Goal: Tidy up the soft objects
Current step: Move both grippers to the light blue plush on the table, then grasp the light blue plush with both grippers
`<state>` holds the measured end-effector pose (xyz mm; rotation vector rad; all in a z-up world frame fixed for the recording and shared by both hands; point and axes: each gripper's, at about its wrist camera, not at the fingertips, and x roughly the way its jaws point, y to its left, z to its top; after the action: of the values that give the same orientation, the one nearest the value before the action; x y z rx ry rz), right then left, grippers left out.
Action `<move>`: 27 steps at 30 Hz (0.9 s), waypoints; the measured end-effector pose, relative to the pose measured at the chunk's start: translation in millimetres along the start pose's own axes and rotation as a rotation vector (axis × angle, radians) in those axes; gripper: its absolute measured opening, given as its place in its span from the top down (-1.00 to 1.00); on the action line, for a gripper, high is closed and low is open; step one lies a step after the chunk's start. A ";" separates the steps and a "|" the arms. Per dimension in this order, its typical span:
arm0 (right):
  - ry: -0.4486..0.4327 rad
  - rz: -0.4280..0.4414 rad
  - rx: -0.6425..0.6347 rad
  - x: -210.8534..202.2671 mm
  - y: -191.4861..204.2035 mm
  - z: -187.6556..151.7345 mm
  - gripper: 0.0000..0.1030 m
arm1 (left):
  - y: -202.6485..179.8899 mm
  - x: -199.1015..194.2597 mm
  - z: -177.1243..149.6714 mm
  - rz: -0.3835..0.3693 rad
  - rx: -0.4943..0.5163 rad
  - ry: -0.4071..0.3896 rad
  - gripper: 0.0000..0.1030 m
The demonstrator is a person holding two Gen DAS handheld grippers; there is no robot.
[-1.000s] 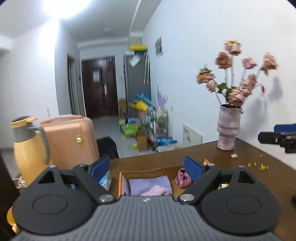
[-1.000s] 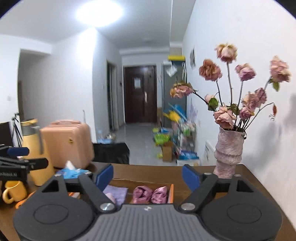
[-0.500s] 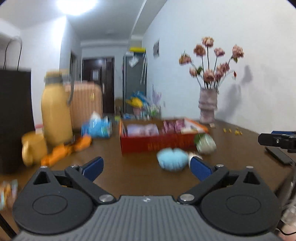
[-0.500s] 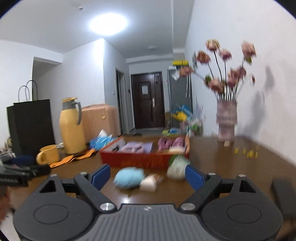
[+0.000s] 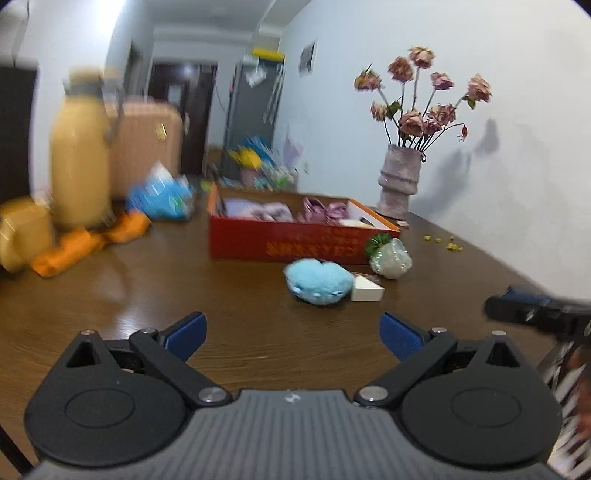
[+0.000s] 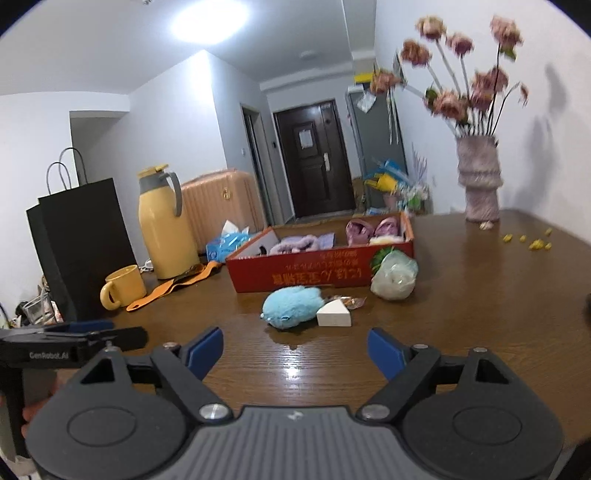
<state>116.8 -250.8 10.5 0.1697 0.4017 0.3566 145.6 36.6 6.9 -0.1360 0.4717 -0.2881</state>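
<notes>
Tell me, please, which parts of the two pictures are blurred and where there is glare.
Left wrist view: the tall yellow jug and orange strap at the left edge are smeared, the fluffy blue plush toy sharper. Right wrist view: the pink flowers are blurred; the ceiling lamp glares and reflects on the brown wooden table.

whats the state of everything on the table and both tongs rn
left tongs: open, empty
right tongs: closing, nothing between them
red box: open-topped, soft items inside
blue plush: outside the box, on the table
white wedge: against the plush
yellow flask: upright, lid on
vase: upright, holds flowers
</notes>
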 end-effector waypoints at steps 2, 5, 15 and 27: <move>0.031 0.021 0.034 25.0 -9.0 8.5 -0.53 | 8.8 28.6 10.4 -0.031 -0.055 0.062 -0.96; 0.074 0.053 0.087 66.5 -22.6 21.6 -0.33 | 17.2 70.4 28.3 -0.034 -0.086 0.088 -0.68; 0.198 0.105 0.146 206.2 -45.9 49.3 0.00 | 42.6 196.9 55.7 -0.134 -0.181 0.274 -0.03; 0.229 0.162 0.122 233.8 -40.1 39.4 0.41 | 66.9 196.1 51.0 -0.273 -0.317 0.267 0.36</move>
<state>346.1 -204.7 -45.1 0.2830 0.6387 0.5136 352.4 43.7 -45.0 -0.4772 0.7651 -0.5013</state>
